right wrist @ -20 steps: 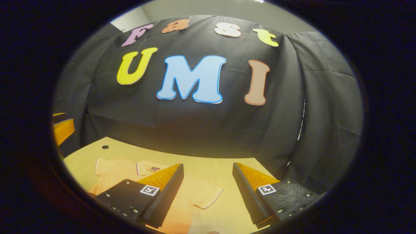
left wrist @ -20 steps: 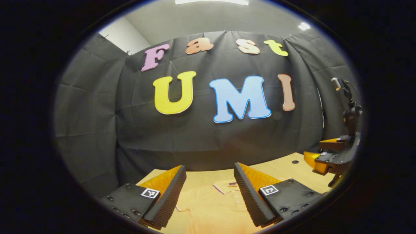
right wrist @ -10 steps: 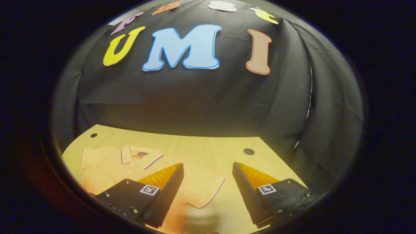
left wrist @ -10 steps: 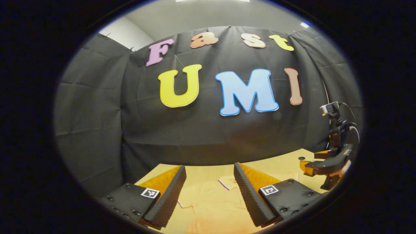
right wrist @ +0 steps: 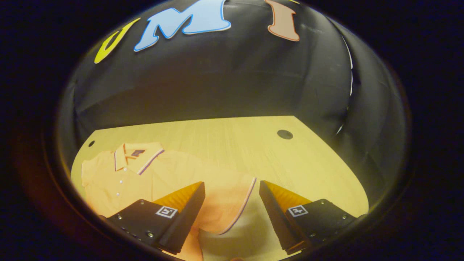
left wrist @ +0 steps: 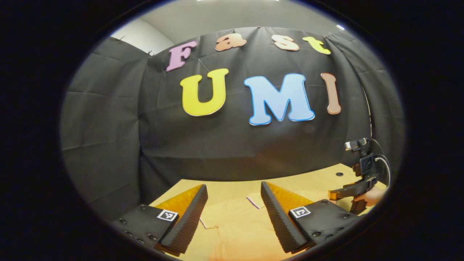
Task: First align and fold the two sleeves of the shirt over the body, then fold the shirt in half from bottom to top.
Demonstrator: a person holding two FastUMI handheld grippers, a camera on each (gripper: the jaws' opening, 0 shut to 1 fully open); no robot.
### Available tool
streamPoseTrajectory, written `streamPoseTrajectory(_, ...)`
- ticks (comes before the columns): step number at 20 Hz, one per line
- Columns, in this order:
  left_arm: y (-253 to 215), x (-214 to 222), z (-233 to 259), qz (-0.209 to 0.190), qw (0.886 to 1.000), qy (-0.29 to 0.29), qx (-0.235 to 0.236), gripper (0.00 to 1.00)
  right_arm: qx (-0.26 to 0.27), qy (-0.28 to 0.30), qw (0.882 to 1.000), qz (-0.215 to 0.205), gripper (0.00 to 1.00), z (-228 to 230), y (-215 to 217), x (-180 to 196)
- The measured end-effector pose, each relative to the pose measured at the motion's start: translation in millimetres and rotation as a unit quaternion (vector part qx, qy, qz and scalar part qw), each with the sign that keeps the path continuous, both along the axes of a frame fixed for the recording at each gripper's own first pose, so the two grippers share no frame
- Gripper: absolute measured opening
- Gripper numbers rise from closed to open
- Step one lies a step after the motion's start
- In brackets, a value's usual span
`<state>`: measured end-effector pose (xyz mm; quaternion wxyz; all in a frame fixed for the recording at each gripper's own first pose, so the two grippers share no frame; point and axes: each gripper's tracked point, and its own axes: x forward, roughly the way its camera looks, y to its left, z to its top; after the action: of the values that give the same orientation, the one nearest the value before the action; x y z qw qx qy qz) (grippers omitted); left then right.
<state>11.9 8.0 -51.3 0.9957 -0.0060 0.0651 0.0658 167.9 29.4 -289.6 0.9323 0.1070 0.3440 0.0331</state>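
**Shirt flat on bench, both jaws open**

Shirt (right wrist: 163, 174), a soft orange polo with a striped collar and small buttons, lies spread on the pale wood-grain bench (right wrist: 232, 145) in the lower left of the right gripper view. Its trimmed sleeve (right wrist: 232, 203) sits between the wide-open jaws of the right gripper (right wrist: 232, 214). In the left gripper view, the left gripper (left wrist: 233, 217) hangs over the shirt, ribbed jaws apart, holding nothing. A round hole (right wrist: 285, 134) marks the bench at upper right.

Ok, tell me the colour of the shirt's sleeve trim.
Purple-and-white edging on the orange sleeve; clearest in the right gripper view.
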Motion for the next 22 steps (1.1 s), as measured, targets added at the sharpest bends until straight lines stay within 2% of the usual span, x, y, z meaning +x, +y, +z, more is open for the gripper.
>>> streamPoseTrajectory(5, -3, -6, -4, 0.002, 1.0, 0.004, 0.0, 1.0, 0.013, 0.055, 0.998, -0.014, 0.94, -38, 1, 7)
streamPoseTrajectory(11, -6, -10, -4, 0.004, 1.0, 0.008, 0.009, 1.0, 0.015, 0.065, 0.998, -0.012, 0.94, -47, 4, 17)
streamPoseTrajectory(13, -7, -13, -4, 0.004, 1.0, 0.006, 0.012, 1.0, 0.015, 0.066, 0.998, -0.011, 0.9, -48, 4, 16)
streamPoseTrajectory(14, -7, -13, -4, 0.004, 1.0, 0.005, 0.014, 1.0, 0.017, 0.068, 0.997, -0.01, 0.75, -46, 4, 16)
streamPoseTrajectory(15, -7, -13, -3, 0.004, 1.0, 0.005, 0.015, 1.0, 0.02, 0.068, 0.997, -0.009, 0.68, -46, 6, 15)
streamPoseTrajectory(16, -7, -12, -2, 0.004, 1.0, 0.005, 0.015, 1.0, 0.023, 0.07, 0.997, -0.009, 0.54, -47, 6, 16)
streamPoseTrajectory(17, -5, -12, -3, 0.005, 1.0, 0.005, 0.015, 1.0, 0.027, 0.073, 0.997, -0.012, 0.47, -46, 6, 15)
streamPoseTrajectory(18, -5, -12, -3, 0.005, 1.0, 0.005, 0.015, 1.0, 0.032, 0.075, 0.997, -0.014, 0.34, -45, 6, 16)
streamPoseTrajectory(19, -4, -12, -4, 0.005, 1.0, 0.005, 0.014, 1.0, 0.033, 0.075, 0.997, -0.013, 0.34, -46, 4, 16)
streamPoseTrajectory(21, -3, -13, -5, 0.006, 1.0, 0.006, 0.013, 1.0, 0.05, 0.088, 0.995, -0.025, 0.06, -43, 5, 15)
streamPoseTrajectory(22, -2, -14, -5, 0.008, 1.0, 0.007, 0.013, 1.0, 0.055, 0.09, 0.994, -0.025, 0.1, -42, 6, 14)
